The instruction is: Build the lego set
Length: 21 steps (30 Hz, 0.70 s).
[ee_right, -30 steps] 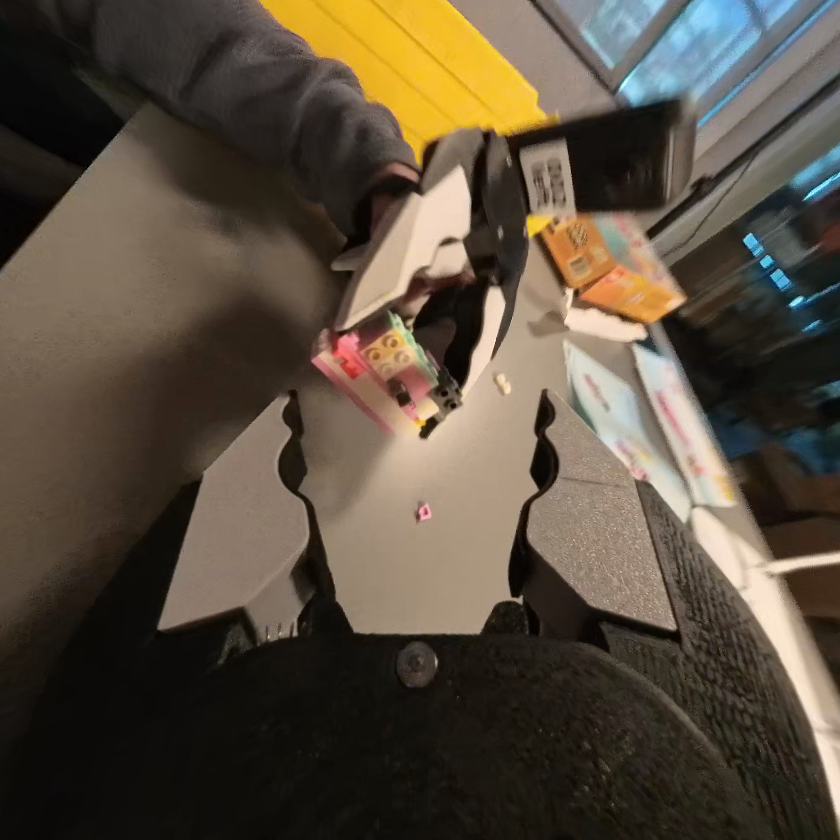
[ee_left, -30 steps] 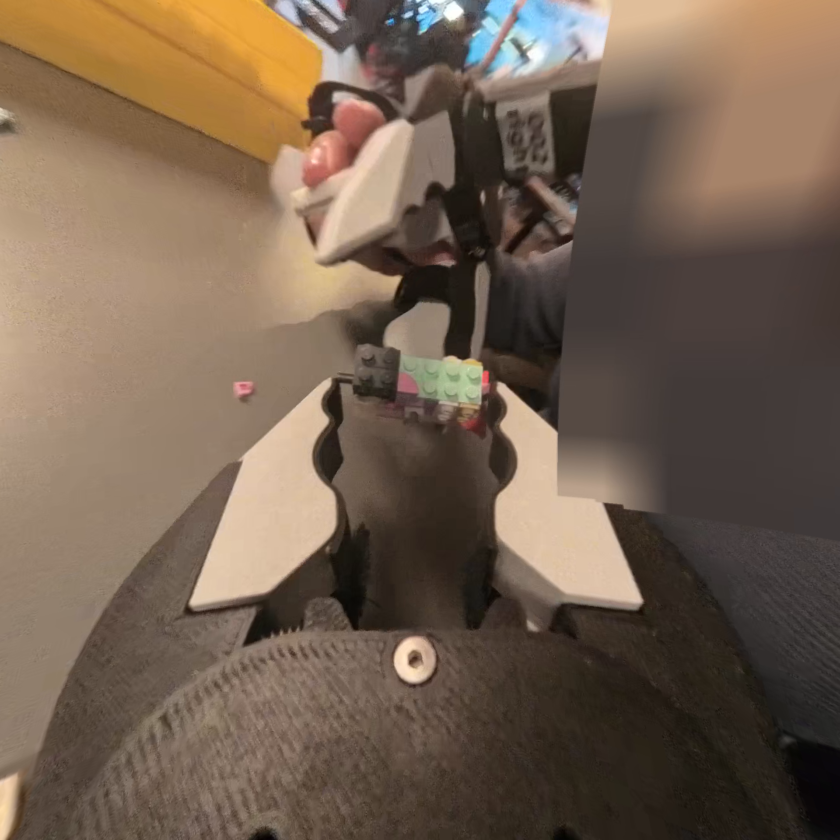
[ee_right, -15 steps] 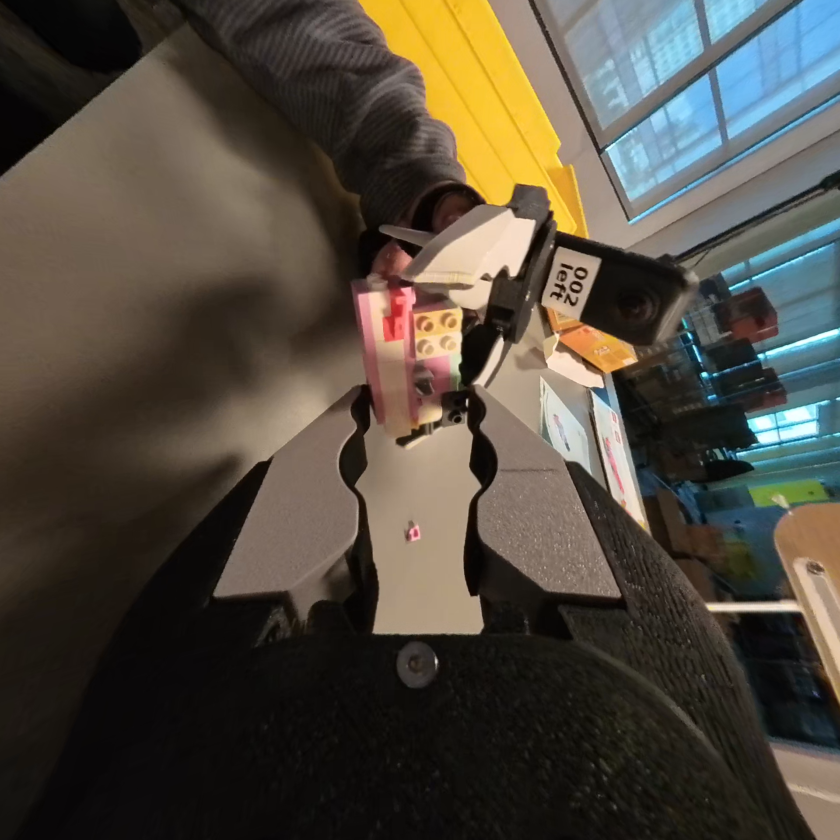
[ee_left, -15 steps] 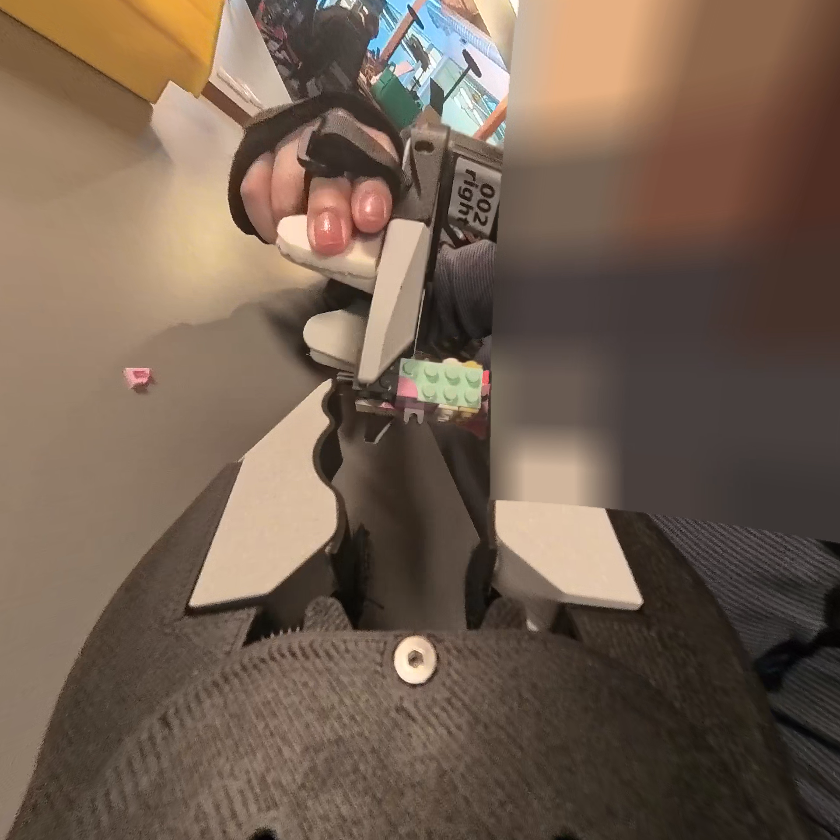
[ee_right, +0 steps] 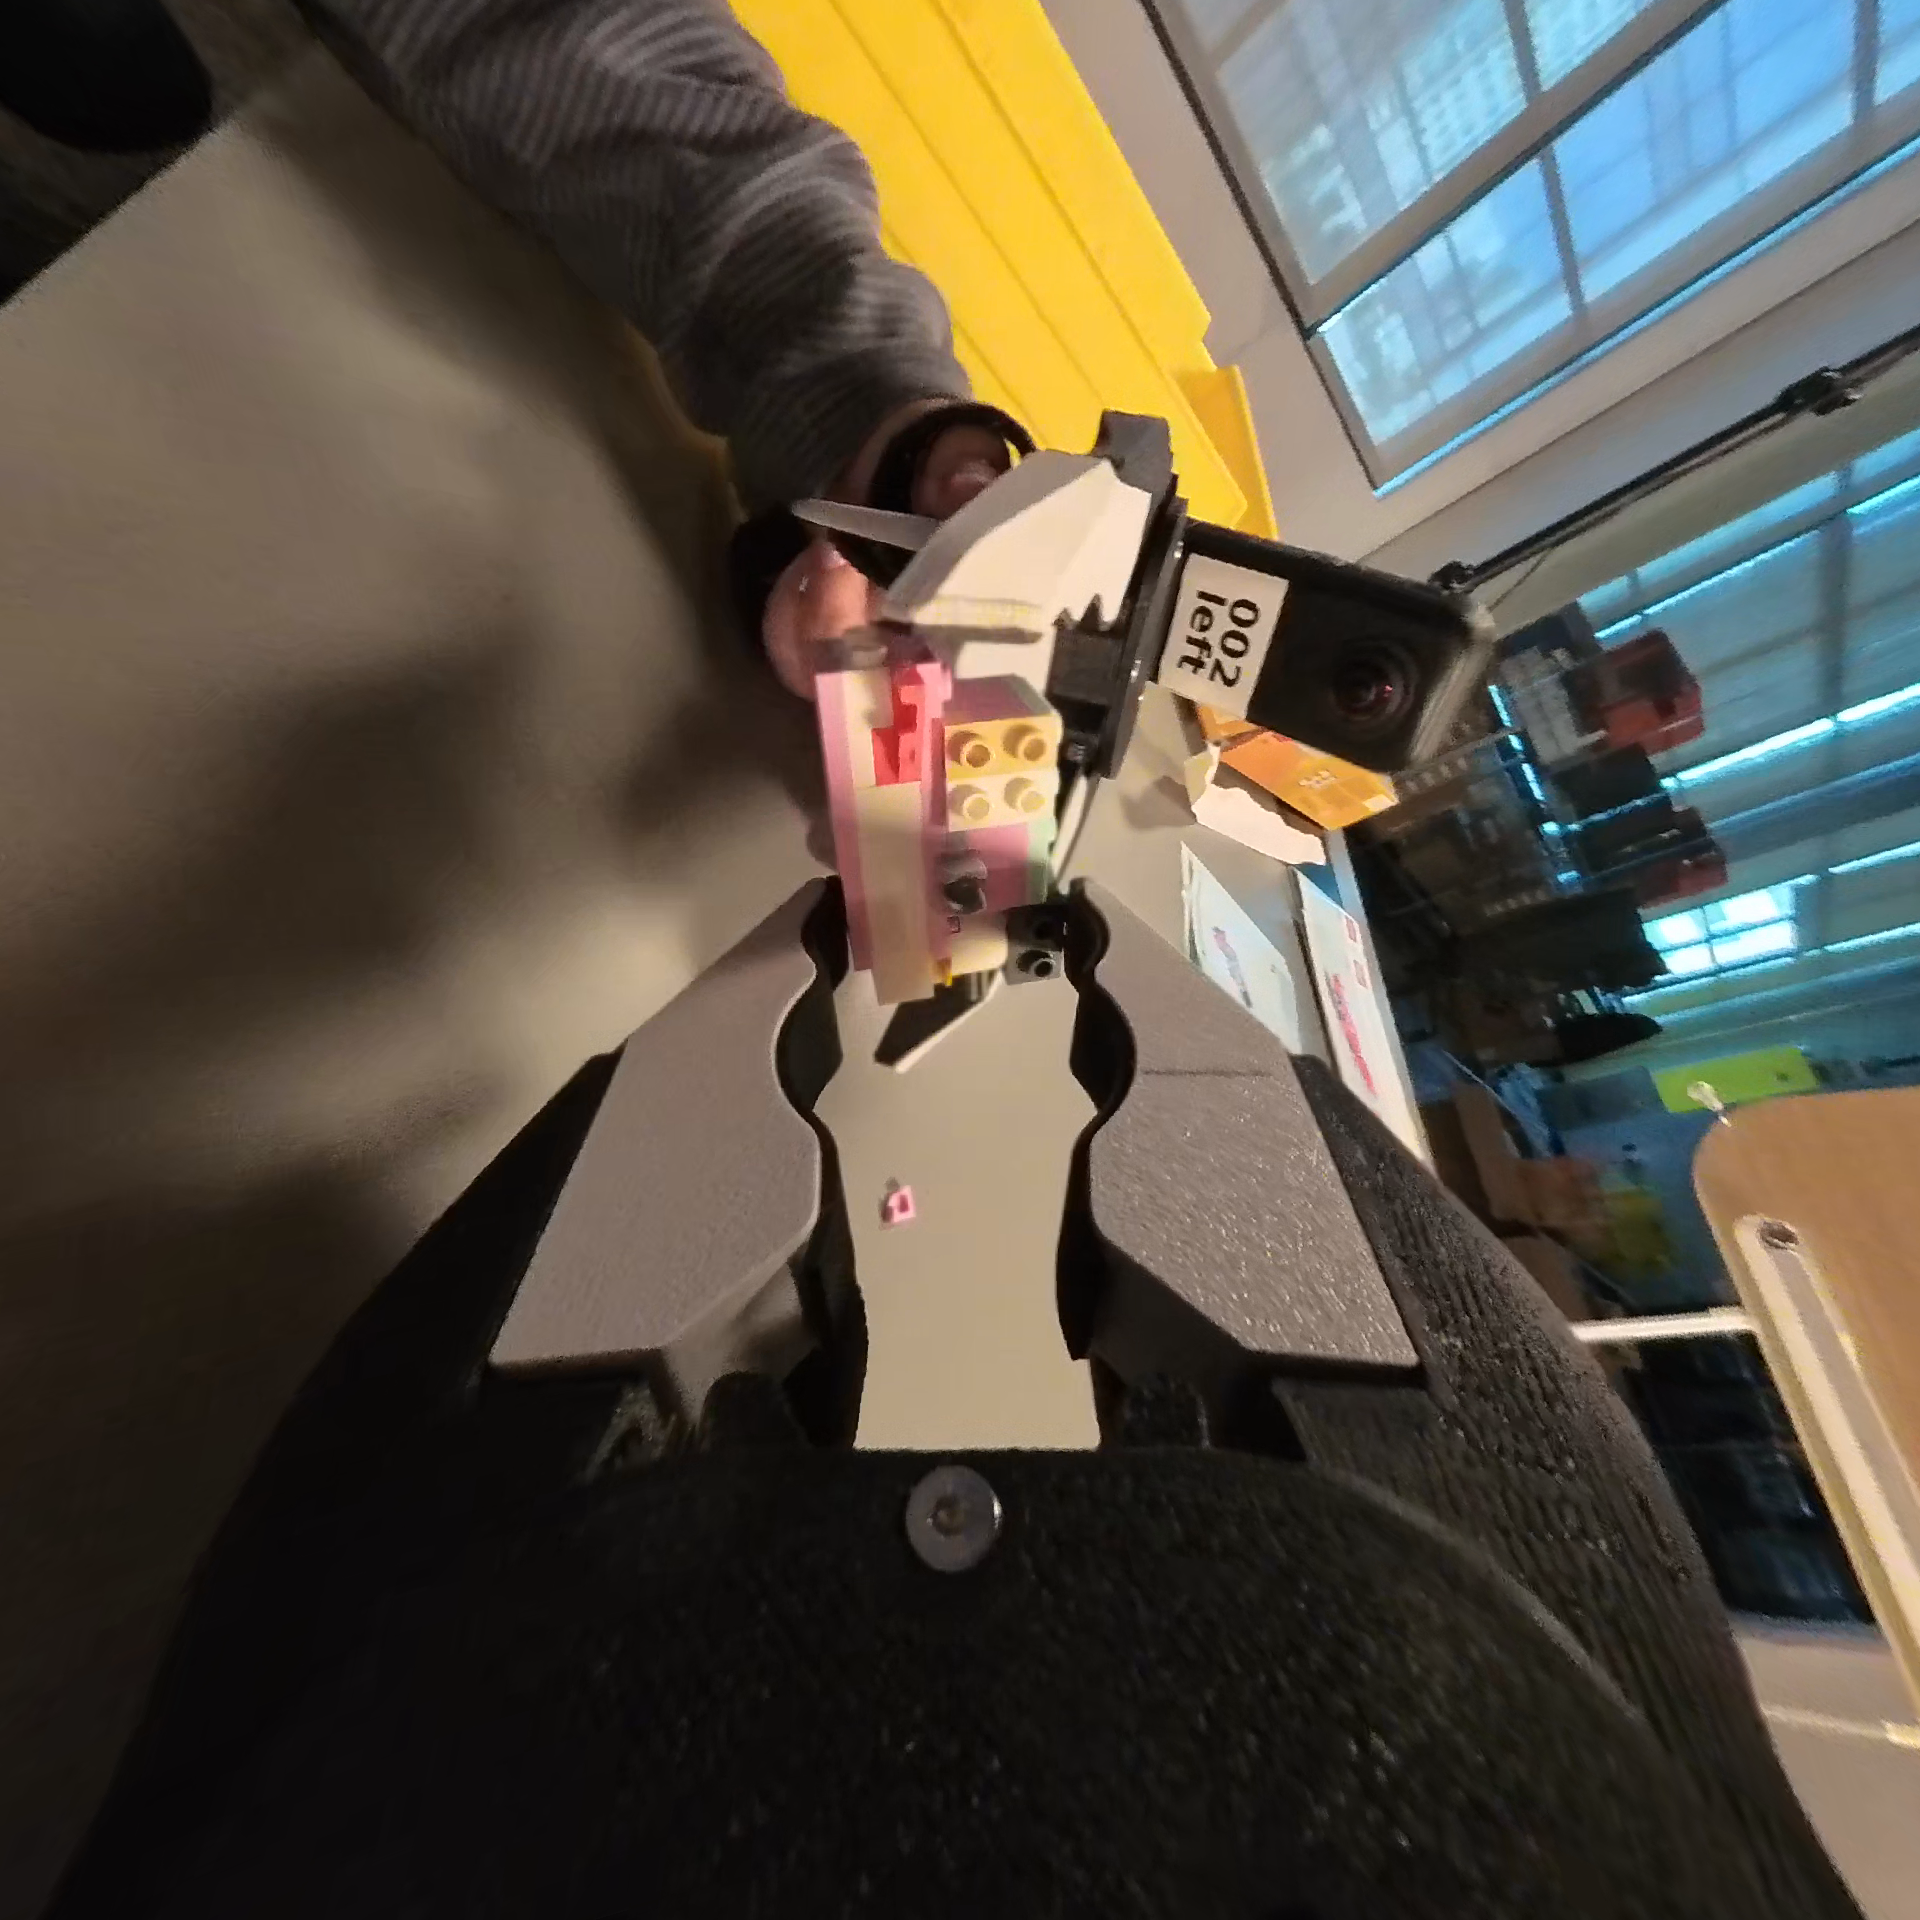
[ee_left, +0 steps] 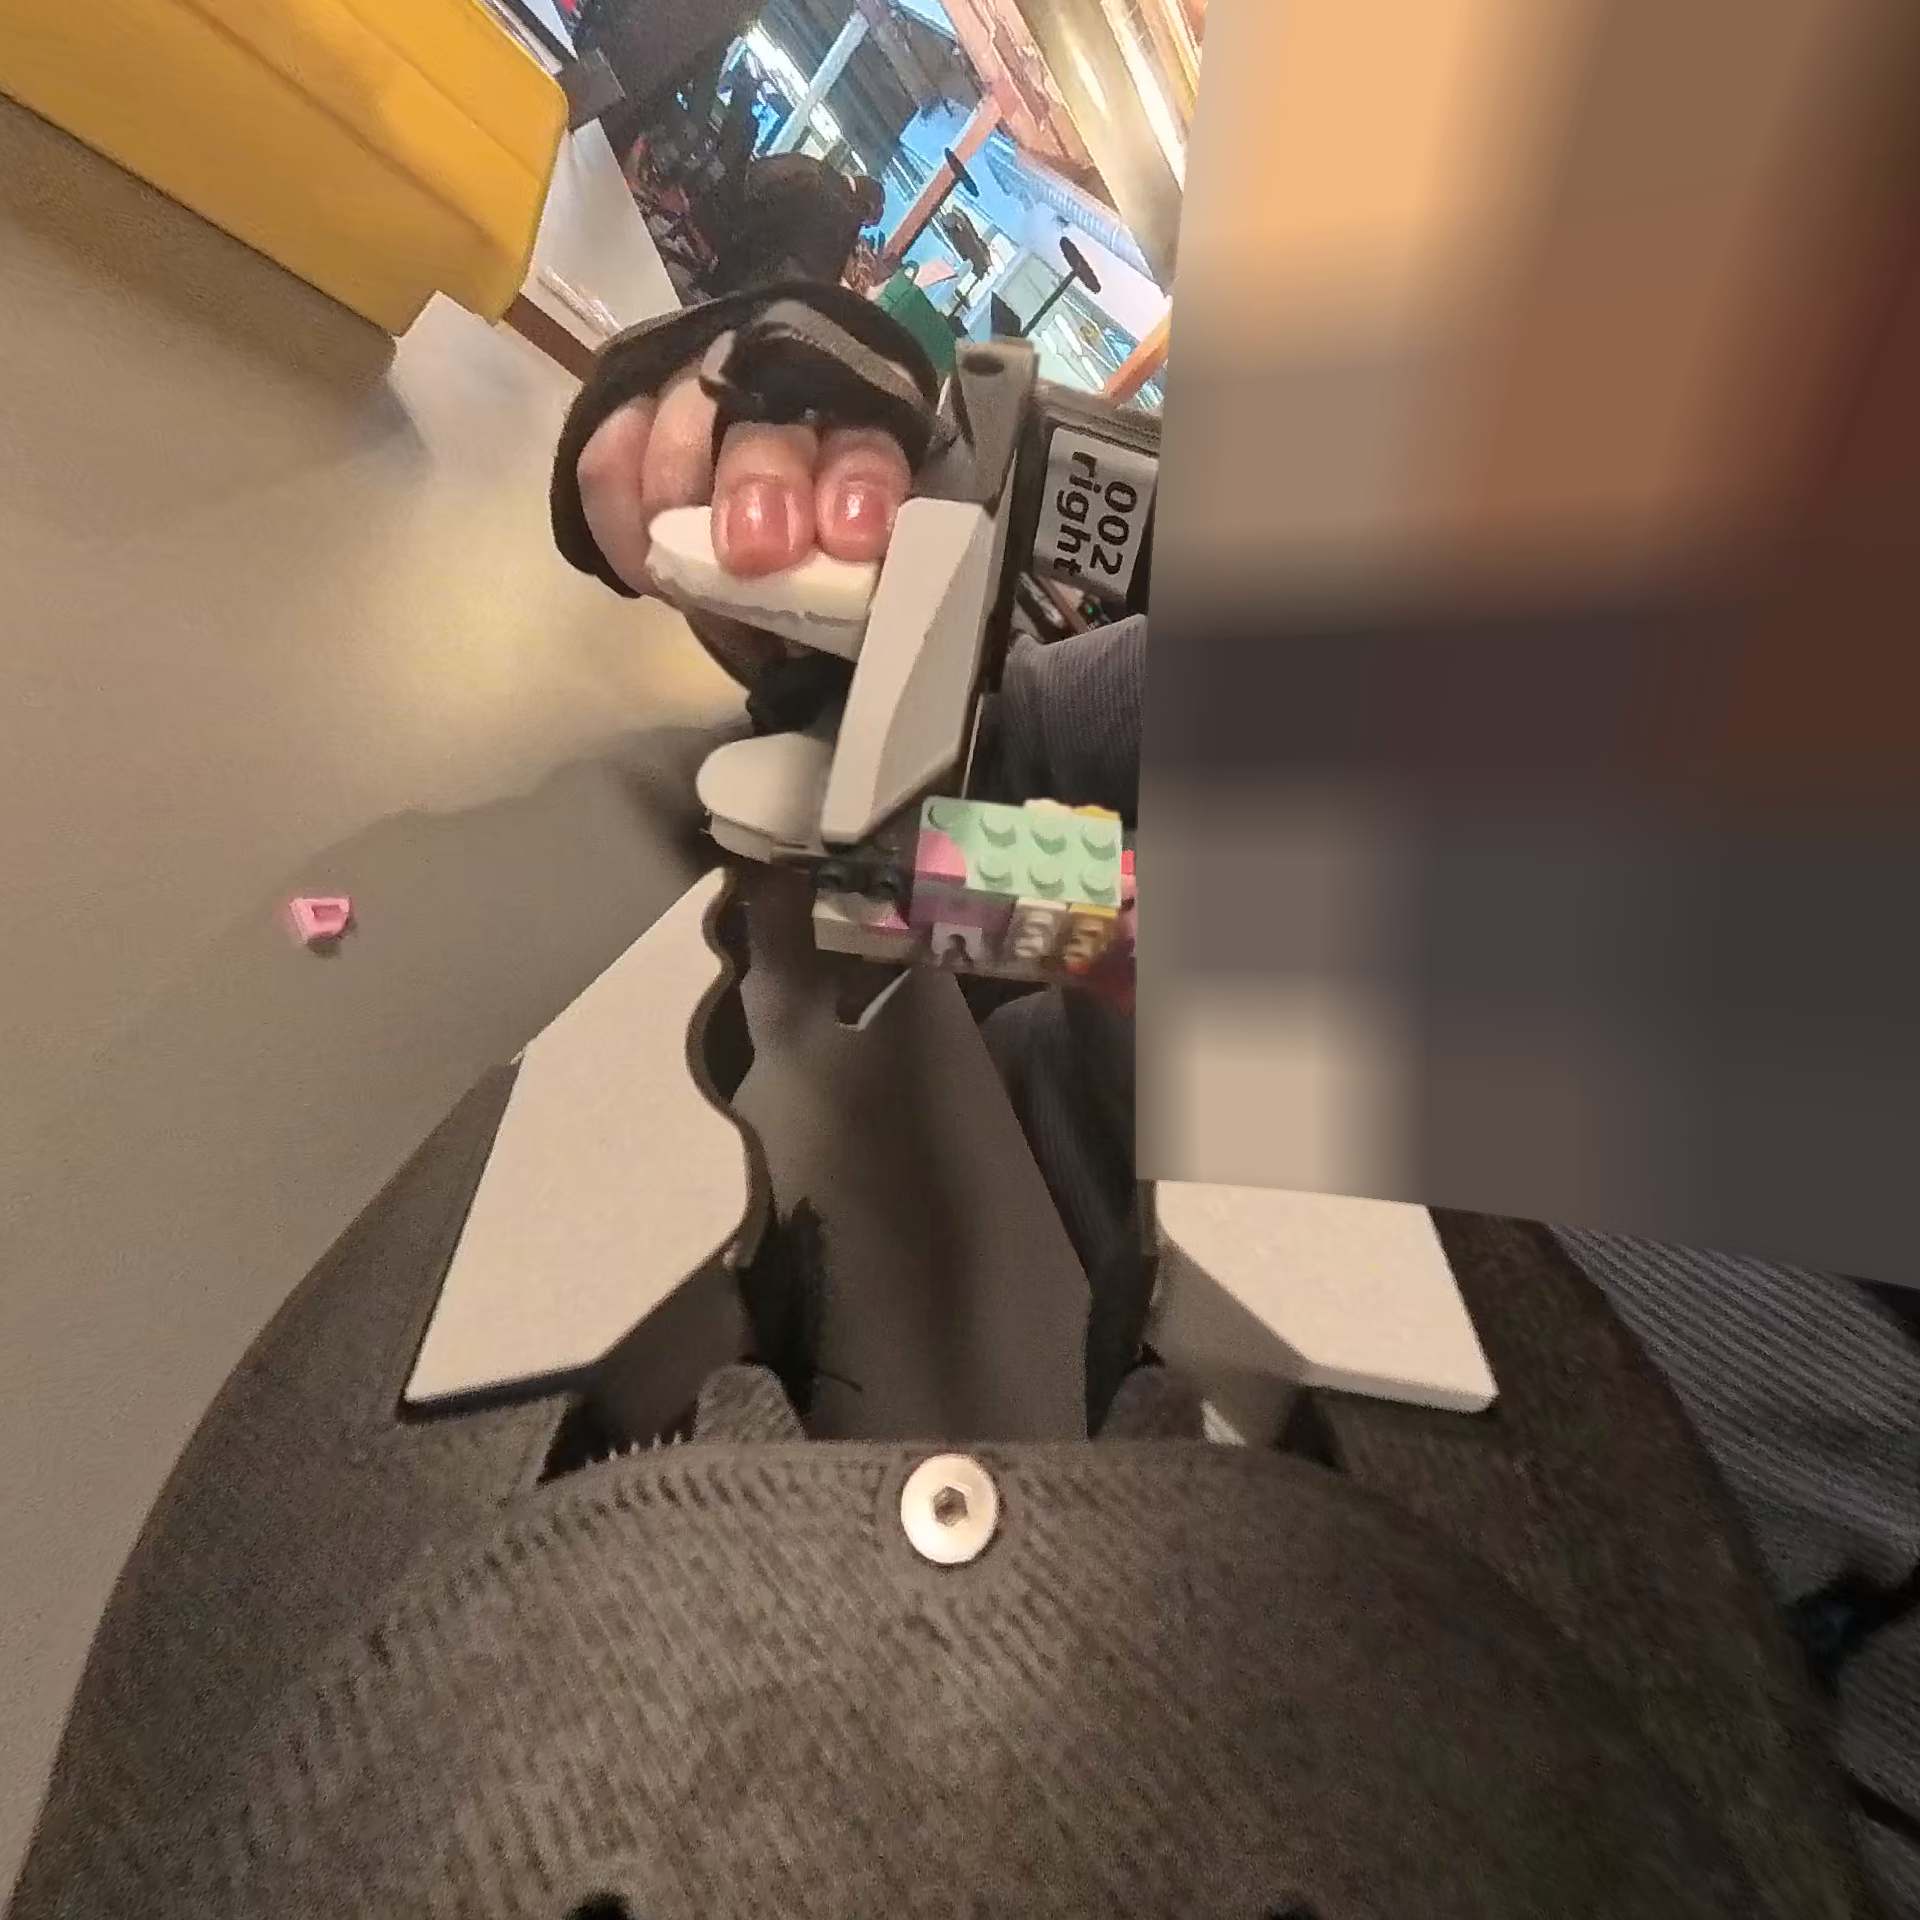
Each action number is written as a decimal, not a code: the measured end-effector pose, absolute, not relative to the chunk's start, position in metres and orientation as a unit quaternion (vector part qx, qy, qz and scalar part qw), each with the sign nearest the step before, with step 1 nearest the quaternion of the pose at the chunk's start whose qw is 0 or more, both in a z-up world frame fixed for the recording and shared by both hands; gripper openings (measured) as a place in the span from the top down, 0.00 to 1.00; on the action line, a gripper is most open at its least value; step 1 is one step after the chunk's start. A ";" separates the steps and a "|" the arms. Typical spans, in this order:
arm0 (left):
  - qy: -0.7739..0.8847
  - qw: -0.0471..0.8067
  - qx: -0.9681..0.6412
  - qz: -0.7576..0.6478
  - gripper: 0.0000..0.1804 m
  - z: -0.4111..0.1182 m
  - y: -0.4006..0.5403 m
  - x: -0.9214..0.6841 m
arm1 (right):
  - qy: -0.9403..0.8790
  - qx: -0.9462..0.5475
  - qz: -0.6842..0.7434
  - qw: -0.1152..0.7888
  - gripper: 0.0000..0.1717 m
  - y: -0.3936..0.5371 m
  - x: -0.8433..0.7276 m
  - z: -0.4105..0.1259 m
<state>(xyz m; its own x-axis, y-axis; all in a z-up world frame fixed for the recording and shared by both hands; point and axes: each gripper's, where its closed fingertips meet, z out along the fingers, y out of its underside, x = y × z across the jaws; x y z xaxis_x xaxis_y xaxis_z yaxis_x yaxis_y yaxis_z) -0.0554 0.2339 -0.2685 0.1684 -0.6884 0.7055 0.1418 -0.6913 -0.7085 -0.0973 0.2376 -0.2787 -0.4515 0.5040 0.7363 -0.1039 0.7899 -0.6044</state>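
Observation:
A small brick assembly [ee_left: 1023, 883] of pink, mint green, yellow, white and black bricks hangs above the grey table [ee_left: 156, 727]. My right gripper [ee_right: 951, 914] is shut on it: one pad presses the pink plate [ee_right: 862, 831], the other the black brick [ee_right: 1039, 940]. Its grey finger [ee_left: 904, 675] shows over the assembly in the left wrist view. My left gripper [ee_left: 935, 904] is open around the same assembly. Its left fingertip [ee_left: 717, 914] stands apart from the bricks; its right fingertip is hidden by a blurred patch. The left gripper also shows in the right wrist view [ee_right: 997, 582].
A small loose pink piece [ee_left: 322, 920] lies on the table, also seen between my right fingers [ee_right: 899, 1203]. A yellow bench [ee_left: 312, 135] stands beyond the table. An orange box [ee_right: 1309, 790] and paper leaflets [ee_right: 1247, 956] lie farther along the table. Left and right tips are no more than a few centimetres apart. The yellow bench [ee_left: 312, 135] is about equally far from each gripper, around 30 cm.
My right gripper came in and shut on the assembly that my left gripper held. My left jaws have now widened, and the left fingertip has come off the bricks.

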 end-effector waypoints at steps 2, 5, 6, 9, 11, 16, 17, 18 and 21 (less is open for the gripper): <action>0.199 0.347 -0.681 -0.613 0.62 -0.266 0.235 -0.054 | -0.789 -0.127 0.294 0.525 0.76 0.242 -0.099 -0.276; 0.189 0.357 -0.675 -0.617 0.65 -0.263 0.239 -0.055 | -0.779 -0.125 0.291 0.541 0.76 0.247 -0.101 -0.275; 0.187 0.360 -0.673 -0.618 0.65 -0.262 0.239 -0.056 | -0.775 -0.125 0.294 0.545 0.76 0.247 -0.102 -0.274; 0.189 0.372 -0.681 -0.602 0.65 -0.263 0.241 -0.060 | -0.766 -0.139 0.317 0.541 0.75 0.247 -0.101 -0.272; 0.188 0.406 -0.699 -0.557 0.65 -0.264 0.248 -0.072 | -0.774 -0.183 0.345 0.499 0.69 0.257 -0.099 -0.278; 0.201 0.508 -0.768 -0.334 0.65 -0.269 0.272 -0.111 | -0.772 -0.335 0.404 0.358 0.80 0.283 -0.097 -0.299; 0.211 0.512 -0.783 -0.283 0.65 -0.276 0.275 -0.116 | -0.774 -0.359 0.399 0.336 0.82 0.287 -0.098 -0.307; 0.222 0.511 -0.794 -0.244 0.65 -0.282 0.277 -0.119 | -0.779 -0.377 0.389 0.315 0.83 0.289 -0.098 -0.316; 0.249 0.490 -0.812 -0.194 0.65 -0.299 0.279 -0.113 | -0.794 -0.415 0.355 0.268 0.88 0.297 -0.096 -0.342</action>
<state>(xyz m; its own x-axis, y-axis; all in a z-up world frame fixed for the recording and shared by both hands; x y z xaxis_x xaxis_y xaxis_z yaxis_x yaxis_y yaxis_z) -0.1133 0.2786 -0.2995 0.8005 -0.5951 0.0707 -0.2148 -0.3951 -0.8932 -0.0956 0.2966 -0.3420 -0.5126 0.8486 0.1311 0.4689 0.4045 -0.7852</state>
